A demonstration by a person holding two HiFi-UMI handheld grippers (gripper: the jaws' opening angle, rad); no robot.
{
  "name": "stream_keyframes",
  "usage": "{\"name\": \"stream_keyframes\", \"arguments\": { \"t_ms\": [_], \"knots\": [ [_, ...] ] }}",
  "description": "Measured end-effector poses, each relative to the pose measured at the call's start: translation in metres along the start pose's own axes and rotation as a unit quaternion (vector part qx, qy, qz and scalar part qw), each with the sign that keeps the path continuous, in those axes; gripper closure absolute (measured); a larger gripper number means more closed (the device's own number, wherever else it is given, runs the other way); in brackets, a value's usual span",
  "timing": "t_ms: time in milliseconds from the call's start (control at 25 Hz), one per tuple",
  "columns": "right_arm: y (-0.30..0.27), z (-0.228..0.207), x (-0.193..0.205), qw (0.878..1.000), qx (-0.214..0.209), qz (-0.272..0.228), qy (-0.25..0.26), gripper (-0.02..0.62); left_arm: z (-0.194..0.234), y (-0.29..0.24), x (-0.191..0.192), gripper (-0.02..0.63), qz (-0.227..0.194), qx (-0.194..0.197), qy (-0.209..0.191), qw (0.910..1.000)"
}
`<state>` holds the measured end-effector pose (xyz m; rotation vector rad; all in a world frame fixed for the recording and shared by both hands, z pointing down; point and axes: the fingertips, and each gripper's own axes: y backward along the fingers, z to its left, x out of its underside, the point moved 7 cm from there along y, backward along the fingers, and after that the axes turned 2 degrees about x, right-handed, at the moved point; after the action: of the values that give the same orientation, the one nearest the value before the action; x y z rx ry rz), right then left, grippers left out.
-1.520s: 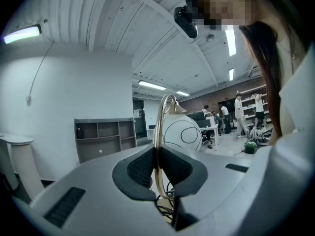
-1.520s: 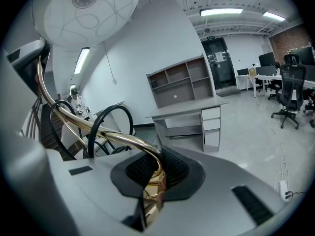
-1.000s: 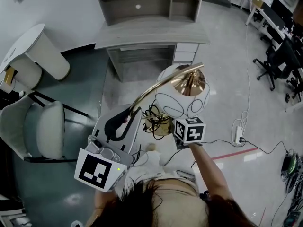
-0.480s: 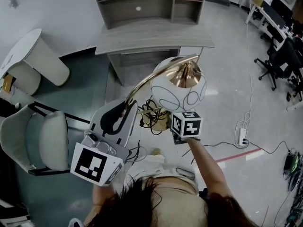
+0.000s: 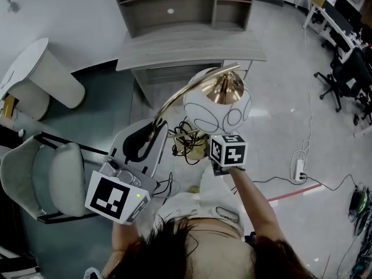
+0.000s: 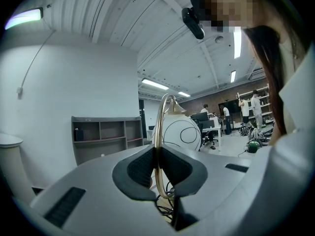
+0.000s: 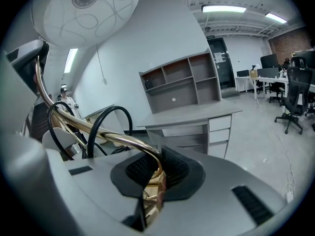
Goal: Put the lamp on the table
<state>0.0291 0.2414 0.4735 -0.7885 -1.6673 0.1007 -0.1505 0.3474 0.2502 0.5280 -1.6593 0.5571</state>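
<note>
left gripper [image 6: 156, 165] clamped on thin brass stem of lamp [image 5: 216, 114]. right gripper [image 7: 157, 175] clamped on brass part low on lamp, beside coiled black cord [image 5: 185, 135]. lamp held in air over floor, near side of grey table [image 5: 192, 44], not on it.

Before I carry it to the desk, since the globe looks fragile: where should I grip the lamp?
By the thin gold stem, from the side, jaws across it; the round white shade looks too wide and smooth. The left tool clamps the arch, the right tool the lower stem by the cord.
</note>
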Motion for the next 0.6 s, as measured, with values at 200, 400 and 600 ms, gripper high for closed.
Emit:
{"name": "stream_keyframes", "arguments": {
  "t_ms": [200, 400, 600],
  "knots": [
    [-0.016, -0.013, -0.013, 1.000, -0.006, 0.003, 0.002, 0.555, 0.011, -0.023, -0.001, 0.566, 0.000, -0.001, 0.002, 1.0000],
    [-0.034, -0.033, -0.034, 1.000, -0.009, 0.003, 0.005, 0.555, 0.021, -0.053, -0.005, 0.566, -0.001, -0.004, 0.001, 1.0000],
    [-0.056, -0.055, -0.055, 1.000, -0.011, 0.002, 0.009, 0.555, 0.034, -0.085, -0.005, 0.566, 0.001, -0.008, 0.002, 1.0000]
  ]
}}
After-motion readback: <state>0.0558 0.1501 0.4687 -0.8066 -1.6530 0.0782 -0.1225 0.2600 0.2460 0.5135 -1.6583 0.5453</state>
